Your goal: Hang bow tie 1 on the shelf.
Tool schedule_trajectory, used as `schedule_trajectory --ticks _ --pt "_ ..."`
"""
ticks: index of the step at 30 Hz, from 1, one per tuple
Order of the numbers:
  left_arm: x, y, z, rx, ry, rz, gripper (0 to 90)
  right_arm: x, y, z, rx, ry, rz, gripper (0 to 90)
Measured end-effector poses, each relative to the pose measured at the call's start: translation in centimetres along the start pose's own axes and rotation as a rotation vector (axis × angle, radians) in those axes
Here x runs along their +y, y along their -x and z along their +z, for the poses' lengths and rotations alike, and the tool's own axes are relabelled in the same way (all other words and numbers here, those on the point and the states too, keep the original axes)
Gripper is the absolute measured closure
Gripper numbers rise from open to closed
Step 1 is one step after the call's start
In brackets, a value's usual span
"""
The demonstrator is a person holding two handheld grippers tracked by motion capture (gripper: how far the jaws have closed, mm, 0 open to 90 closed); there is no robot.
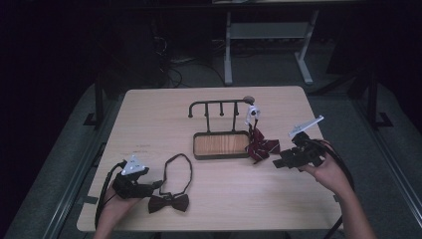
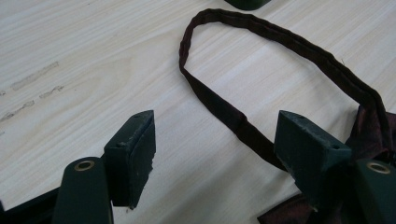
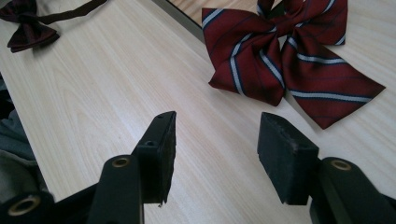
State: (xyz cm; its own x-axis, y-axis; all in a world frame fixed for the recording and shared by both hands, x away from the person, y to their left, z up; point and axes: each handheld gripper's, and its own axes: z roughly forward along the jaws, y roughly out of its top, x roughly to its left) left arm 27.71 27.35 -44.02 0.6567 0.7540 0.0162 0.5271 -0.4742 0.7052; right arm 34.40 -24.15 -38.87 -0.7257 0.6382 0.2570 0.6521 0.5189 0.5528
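Observation:
A dark maroon bow tie (image 1: 169,202) lies near the table's front left, its strap (image 1: 179,169) looped toward the tray. My left gripper (image 1: 155,185) rests beside it, open. The strap (image 2: 280,42) runs across the wood between the jaws, close to the right fingertip (image 2: 303,140), and neither pad presses on it. A red striped bow tie (image 1: 263,147) lies by the tray's right end. My right gripper (image 1: 277,162) sits just right of it, open and pointing at it. In the right gripper view the striped tie (image 3: 280,51) lies beyond the open gripper (image 3: 217,126), which has only bare table between its jaws.
A dark tray with a wooden floor (image 1: 221,144) stands mid-table under a black hook rack (image 1: 219,103). A white clip (image 1: 252,113) hangs at the rack's right end. The dark bow tie (image 3: 28,28) is far off in the right gripper view. White desk legs (image 1: 228,50) stand beyond the table.

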Motion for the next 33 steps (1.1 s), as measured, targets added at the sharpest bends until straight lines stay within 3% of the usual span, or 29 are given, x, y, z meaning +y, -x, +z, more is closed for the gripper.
schedule_trajectory --ticks 4,9,12,15,25,33 --pt "0.4 -0.1 0.1 0.003 -0.009 0.017 30.7 -0.7 -0.3 0.1 -0.001 0.013 0.001 46.2" --pt "0.9 -0.1 0.1 -0.004 -0.006 0.001 32.0 -1.4 -0.5 0.4 0.002 0.018 0.011 46.2" --pt "1.3 -0.4 0.2 -0.029 -0.028 -0.007 35.3 -2.0 -0.6 0.5 0.001 0.025 0.018 46.1" --pt "1.6 -0.4 0.3 -0.032 -0.036 -0.016 35.5 -2.3 -0.6 0.5 0.004 0.033 0.021 46.1" --pt "3.5 -0.8 1.2 -0.027 -0.09 0.016 40.8 -4.1 -1.0 1.0 0.0 0.052 0.043 45.9" --pt "4.4 -1.4 2.1 -0.038 -0.124 0.003 44.9 -4.6 -1.2 0.9 -0.005 0.059 0.039 45.5"
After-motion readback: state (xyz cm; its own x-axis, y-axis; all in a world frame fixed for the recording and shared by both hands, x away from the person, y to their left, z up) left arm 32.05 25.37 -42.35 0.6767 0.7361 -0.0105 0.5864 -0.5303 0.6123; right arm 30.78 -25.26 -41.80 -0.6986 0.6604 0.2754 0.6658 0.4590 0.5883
